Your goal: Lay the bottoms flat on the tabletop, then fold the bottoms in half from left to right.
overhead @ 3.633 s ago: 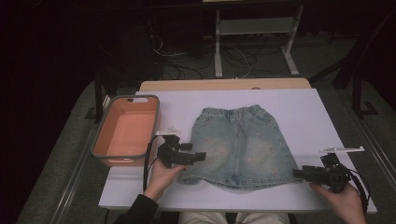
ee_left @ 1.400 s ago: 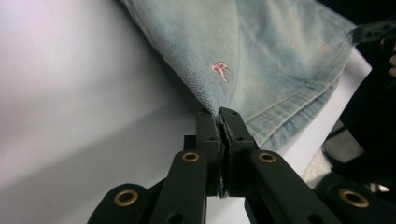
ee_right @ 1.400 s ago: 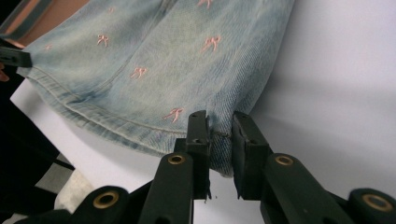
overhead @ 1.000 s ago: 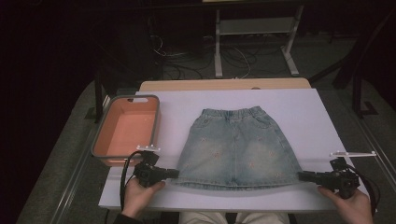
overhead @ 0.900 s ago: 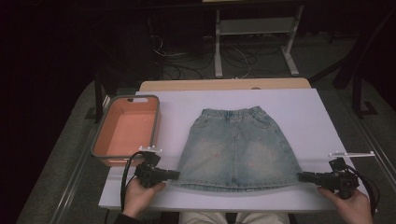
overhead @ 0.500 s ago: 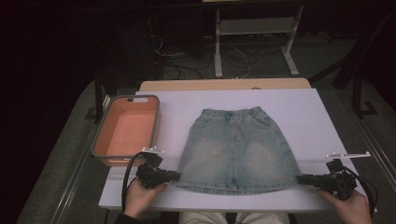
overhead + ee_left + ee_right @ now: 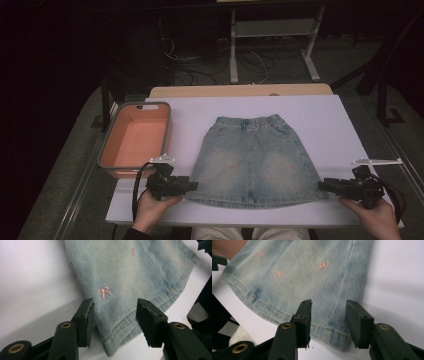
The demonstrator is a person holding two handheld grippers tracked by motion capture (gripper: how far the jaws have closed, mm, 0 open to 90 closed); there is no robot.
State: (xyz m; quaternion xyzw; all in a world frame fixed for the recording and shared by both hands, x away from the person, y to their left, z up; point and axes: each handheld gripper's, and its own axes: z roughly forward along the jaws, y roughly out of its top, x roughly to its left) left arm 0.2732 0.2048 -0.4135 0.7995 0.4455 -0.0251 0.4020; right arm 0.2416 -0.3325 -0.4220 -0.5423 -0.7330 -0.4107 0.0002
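The skirt [image 7: 253, 162] lies flat at the centre of the high view, waistband toward the top, hem toward the bottom edge of the table [image 7: 325, 112]. The bin [image 7: 135, 140] sits at centre left, apart from the skirt.

The left gripper [image 7: 189, 185] is at the lower left hem corner. In the left gripper view its jaws stand apart, straddling the corner, with no cloth clamped. The right gripper [image 7: 322, 185] is at the lower right hem corner. In the right gripper view its jaws also stand apart, over the side seam and hem.

Risks:
1. Closing too high would likely pinch only the top layer. The 2 layers would then separate on lifting.
2. Closing the grippers at unequal depths would probably skew the hem and crease the fold.
3. A jaw pressed against the table may push the corner away instead of gripping it.

Compared with 3.6 s ago, both grippers have moved from the skirt's sides down to the hem corners.
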